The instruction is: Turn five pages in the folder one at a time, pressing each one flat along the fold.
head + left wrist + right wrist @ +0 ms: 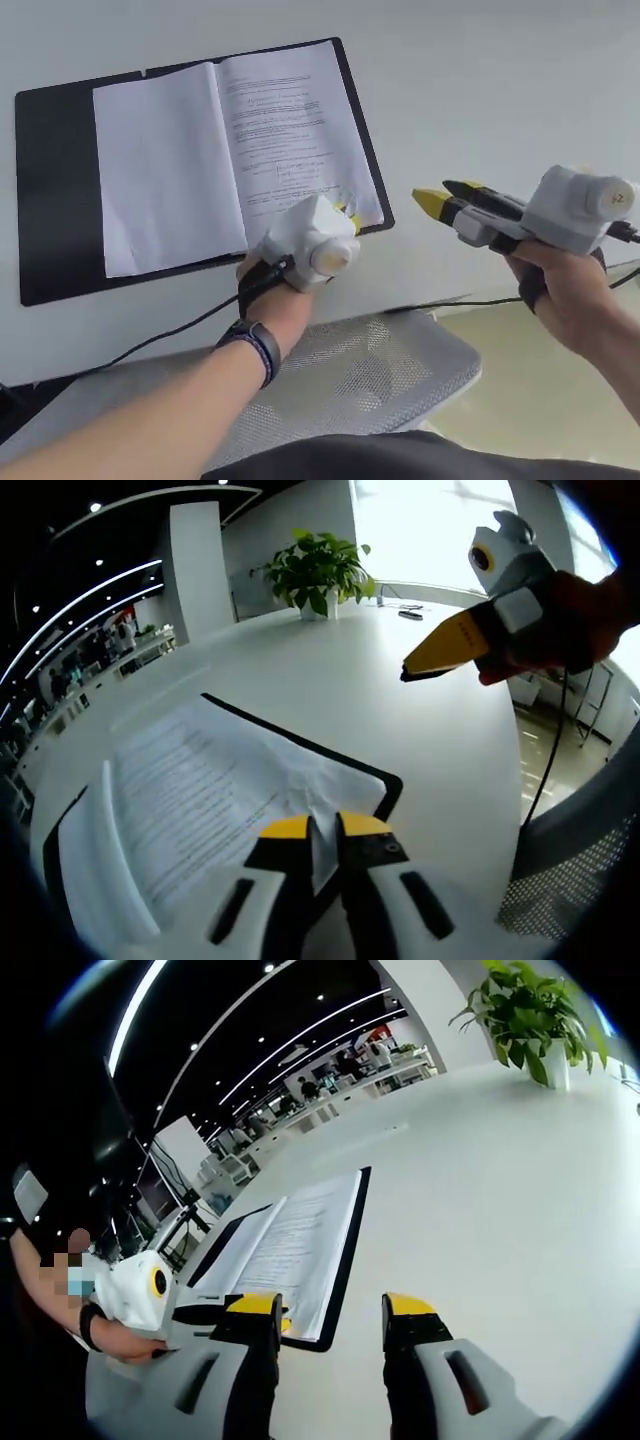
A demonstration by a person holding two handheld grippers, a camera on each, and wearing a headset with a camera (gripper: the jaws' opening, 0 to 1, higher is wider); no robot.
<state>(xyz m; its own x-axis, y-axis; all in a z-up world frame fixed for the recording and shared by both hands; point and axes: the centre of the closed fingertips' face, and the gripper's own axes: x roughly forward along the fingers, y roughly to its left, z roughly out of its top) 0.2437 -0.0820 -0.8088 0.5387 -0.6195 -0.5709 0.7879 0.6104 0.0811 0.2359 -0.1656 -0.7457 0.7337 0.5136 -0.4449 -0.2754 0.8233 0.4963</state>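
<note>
On a white table (480,80), a black folder (40,200) lies open, with a blank sheet (160,170) on its left side and a printed page (290,130) on its right. The left gripper (322,828) sits at the page's near right corner. Its jaws are drawn almost together with the paper's edge between them — it seems to be pinching that corner, though the fisheye view is distorted there. The right gripper (438,195) hangs in the air to the right of the folder, apart from it, jaws spread and holding nothing.

As a judgement of progress, at least one sheet lies turned on the left, but the number of turned pages cannot be read. The printed page is not yet lifted — its turn and the press along the fold (228,150) are left to do.
</note>
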